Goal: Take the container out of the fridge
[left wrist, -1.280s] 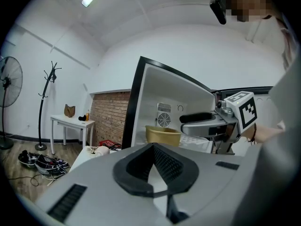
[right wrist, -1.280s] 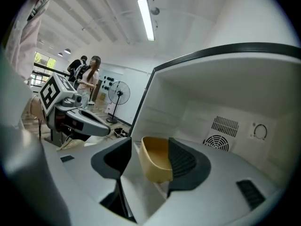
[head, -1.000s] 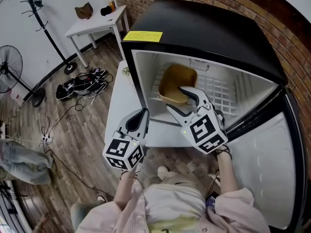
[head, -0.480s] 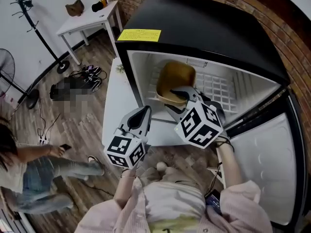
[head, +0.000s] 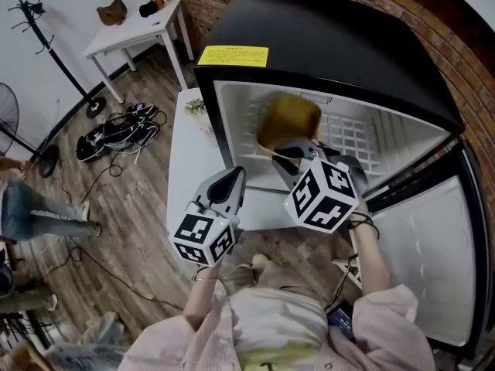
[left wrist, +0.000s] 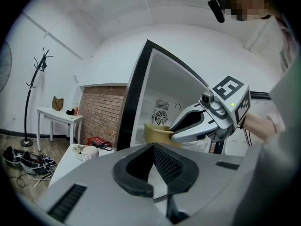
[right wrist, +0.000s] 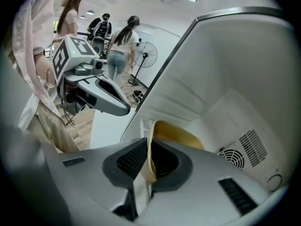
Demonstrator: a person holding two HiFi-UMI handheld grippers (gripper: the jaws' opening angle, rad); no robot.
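A tan container (head: 288, 120) stands tilted on the shelf inside the open black fridge (head: 332, 37). My right gripper (head: 286, 153) reaches into the fridge. Its jaws have just been closing, and they are now shut on the container's near rim (right wrist: 149, 166). The container's bowl (right wrist: 176, 135) shows beyond the jaws. My left gripper (head: 226, 184) hangs outside the fridge at its lower left corner, shut and holding nothing. In the left gripper view its pads (left wrist: 153, 149) meet, and the container (left wrist: 157, 133) shows at the tip of the right gripper (left wrist: 175, 135).
The fridge door (head: 433, 261) stands open at the right. A low white table (head: 189, 153) sits against the fridge's left side. Shoes (head: 116, 134) lie on the wooden floor, with a white side table (head: 131, 29) behind. People (right wrist: 120, 46) stand in the room.
My right gripper's jaws went from wide open to shut on the container's rim, and the container now tilts up more. The left gripper shifted slightly right. A person crossed the floor at left.
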